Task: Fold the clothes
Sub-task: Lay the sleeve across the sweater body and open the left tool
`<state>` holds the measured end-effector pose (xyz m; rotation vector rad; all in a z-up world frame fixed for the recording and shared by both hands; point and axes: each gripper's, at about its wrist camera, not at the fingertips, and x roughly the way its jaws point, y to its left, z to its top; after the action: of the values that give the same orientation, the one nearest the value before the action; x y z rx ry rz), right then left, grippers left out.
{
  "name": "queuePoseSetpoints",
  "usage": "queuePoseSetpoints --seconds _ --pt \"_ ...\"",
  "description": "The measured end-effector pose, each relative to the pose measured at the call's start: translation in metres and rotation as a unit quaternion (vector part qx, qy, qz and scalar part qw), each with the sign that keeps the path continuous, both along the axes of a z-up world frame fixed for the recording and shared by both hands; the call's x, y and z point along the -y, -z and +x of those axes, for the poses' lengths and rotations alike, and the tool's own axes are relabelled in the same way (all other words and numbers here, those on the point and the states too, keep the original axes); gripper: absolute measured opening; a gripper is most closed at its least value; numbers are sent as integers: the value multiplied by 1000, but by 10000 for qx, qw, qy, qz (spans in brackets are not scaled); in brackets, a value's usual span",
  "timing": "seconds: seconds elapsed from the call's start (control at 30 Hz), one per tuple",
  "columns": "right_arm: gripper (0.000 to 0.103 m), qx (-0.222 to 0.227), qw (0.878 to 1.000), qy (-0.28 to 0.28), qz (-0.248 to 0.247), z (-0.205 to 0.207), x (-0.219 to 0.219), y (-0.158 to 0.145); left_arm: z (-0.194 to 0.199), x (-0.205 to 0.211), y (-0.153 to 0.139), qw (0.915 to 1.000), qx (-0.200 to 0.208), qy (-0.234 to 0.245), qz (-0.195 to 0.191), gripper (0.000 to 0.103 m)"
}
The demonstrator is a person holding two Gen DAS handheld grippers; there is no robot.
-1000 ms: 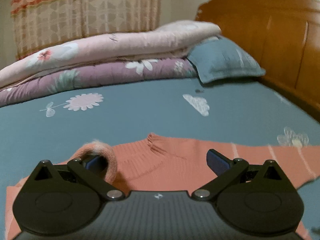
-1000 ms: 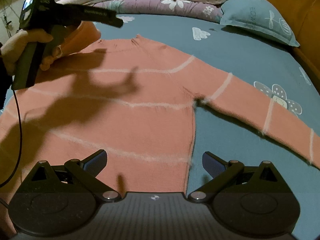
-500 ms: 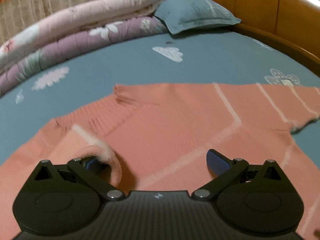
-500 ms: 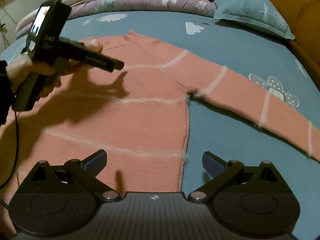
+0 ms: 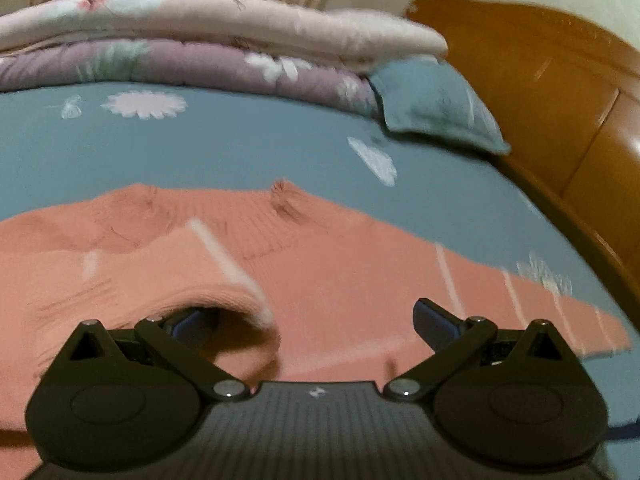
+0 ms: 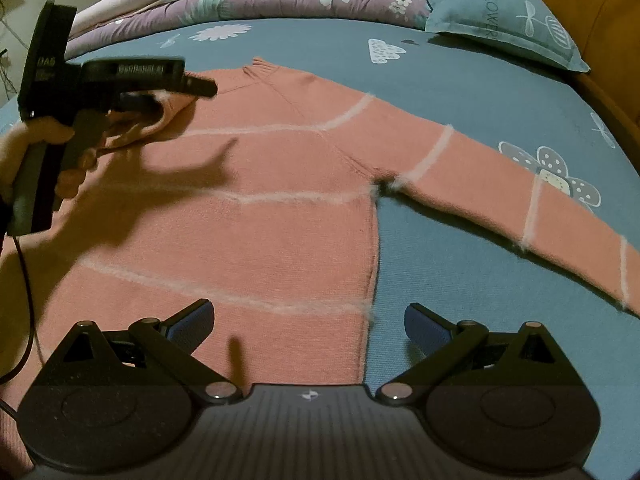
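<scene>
The sweater (image 6: 260, 216) lies flat on the bed (image 6: 460, 248). The left gripper (image 5: 312, 320), spread wide, has the cuff (image 5: 240, 300) looped over one finger; the right gripper (image 6: 306, 320) hangs released over the hem.

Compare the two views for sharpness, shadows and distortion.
Left wrist view: motion-blurred, with the sweater and pillow smeared and the headboard bowed by the fisheye. Right wrist view: sharper, with a hard dark shadow of the left tool across the sweater, and stripes crisp.
</scene>
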<state>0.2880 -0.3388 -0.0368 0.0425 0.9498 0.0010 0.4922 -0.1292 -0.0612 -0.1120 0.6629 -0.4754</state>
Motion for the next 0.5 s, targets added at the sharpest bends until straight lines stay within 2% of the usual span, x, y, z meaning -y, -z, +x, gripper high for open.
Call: queuePoseSetpoints --seconds 0.1,0.2,0.27,0.37,0.43,0.5 --pt "103 -37 10000 38 51 0 3 3 -12 20 -9 9964 549 446 476 102" --pt "103 -84 9999 78 76 1 4 6 -27 47 -2 9819 839 1151 1247 102" --pt "103 -76 9999 78 85 2 3 6 -32 61 11 9702 769 1559 1688 102" --pt "103 -77 9999 91 88 2 3 6 -35 72 26 9580 479 1968 2032 102" --pt "103 -89 9999 111 87 3 4 7 -36 72 30 9547 434 2066 2096 102" --pt "103 -102 9998 131 86 4 4 8 -33 67 25 9590 231 2054 1939 102"
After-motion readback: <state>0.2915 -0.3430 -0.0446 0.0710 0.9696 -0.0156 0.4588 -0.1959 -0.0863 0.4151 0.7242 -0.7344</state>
